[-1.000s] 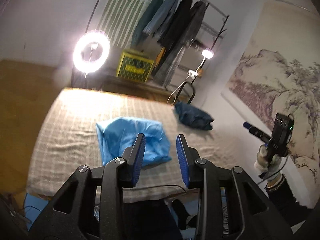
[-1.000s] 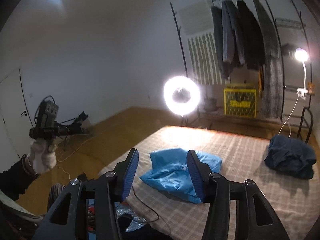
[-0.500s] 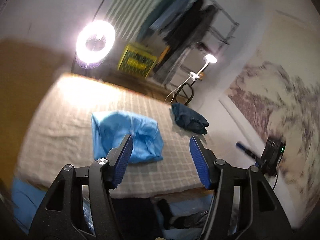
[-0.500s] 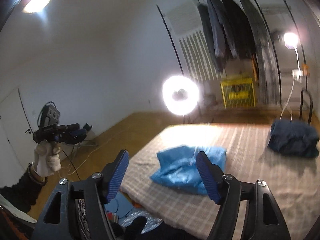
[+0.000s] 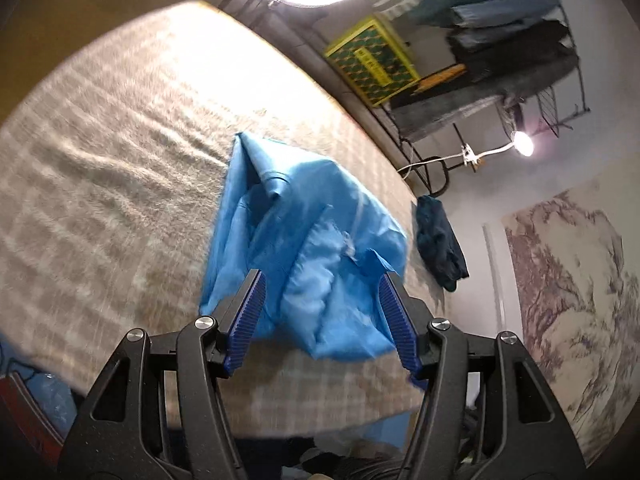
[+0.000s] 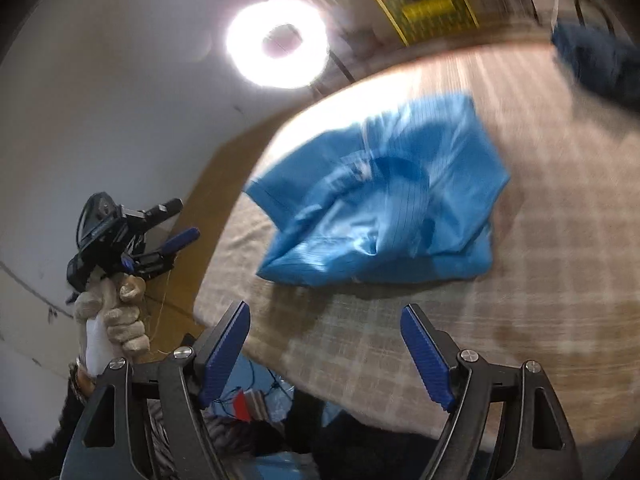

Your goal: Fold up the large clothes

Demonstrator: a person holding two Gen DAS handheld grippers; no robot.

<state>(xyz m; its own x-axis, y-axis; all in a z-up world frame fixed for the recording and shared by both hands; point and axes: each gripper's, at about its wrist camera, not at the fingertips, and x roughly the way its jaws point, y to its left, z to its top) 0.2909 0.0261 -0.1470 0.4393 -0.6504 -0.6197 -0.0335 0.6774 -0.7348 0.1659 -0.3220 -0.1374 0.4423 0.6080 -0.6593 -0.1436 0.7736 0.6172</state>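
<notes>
A crumpled bright blue garment (image 5: 304,240) lies on the checked beige bed cover (image 5: 100,184), near the front edge. It also shows in the right wrist view (image 6: 384,204). My left gripper (image 5: 322,304) is open and empty, just above the garment's near edge. My right gripper (image 6: 326,344) is open and empty, above the bed's front edge, short of the garment. The left gripper (image 6: 172,232) also shows in the right wrist view, held in a gloved hand at the left, beside the bed.
A folded dark blue garment (image 5: 438,240) lies at the bed's far right corner. Behind the bed stand a lit ring light (image 6: 278,40), a yellow crate (image 5: 370,62), a clothes rack with hanging coats (image 5: 500,48) and a small lamp (image 5: 522,144).
Both grippers have opened wider and moved forward and down toward the blue garment. The views are now tilted and blurred with motion.
</notes>
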